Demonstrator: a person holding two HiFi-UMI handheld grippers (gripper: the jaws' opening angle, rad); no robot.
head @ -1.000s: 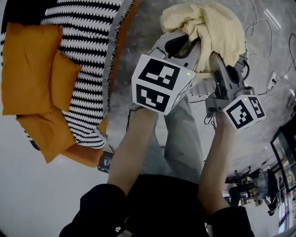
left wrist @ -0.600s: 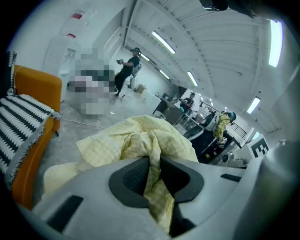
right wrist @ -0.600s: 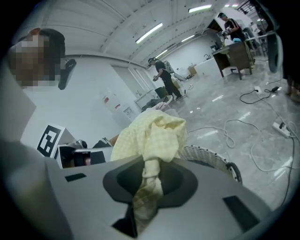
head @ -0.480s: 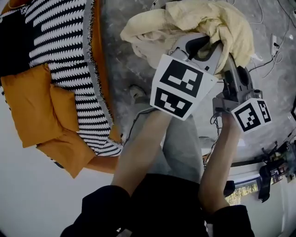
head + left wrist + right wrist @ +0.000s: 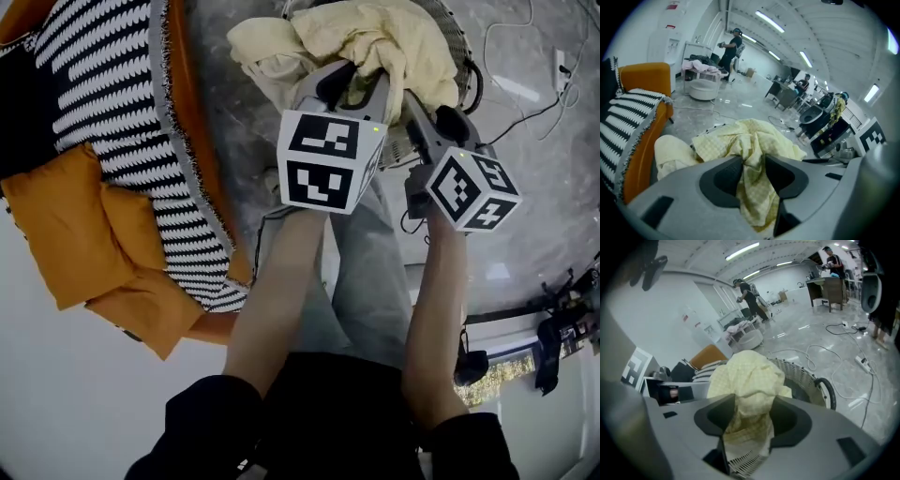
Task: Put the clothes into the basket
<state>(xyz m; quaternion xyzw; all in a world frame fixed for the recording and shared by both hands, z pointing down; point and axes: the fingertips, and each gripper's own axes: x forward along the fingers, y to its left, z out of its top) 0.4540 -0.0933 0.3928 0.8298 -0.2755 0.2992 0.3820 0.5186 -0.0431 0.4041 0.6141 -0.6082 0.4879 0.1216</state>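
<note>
Two grippers share one yellow cloth. On the left gripper the jaws have just been parting, with cloth bunched between them. We would best shake free the cream fold left of that gripper so nothing drapes outside. On the right gripper the jaws have just opened wider, cloth loose between. Only its view shows the basket just beyond the jaws; the left gripper view scarcely does.

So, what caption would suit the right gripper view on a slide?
Right gripper, its jaws just opening, with the pale yellow checked cloth between them, above the woven basket.
</note>
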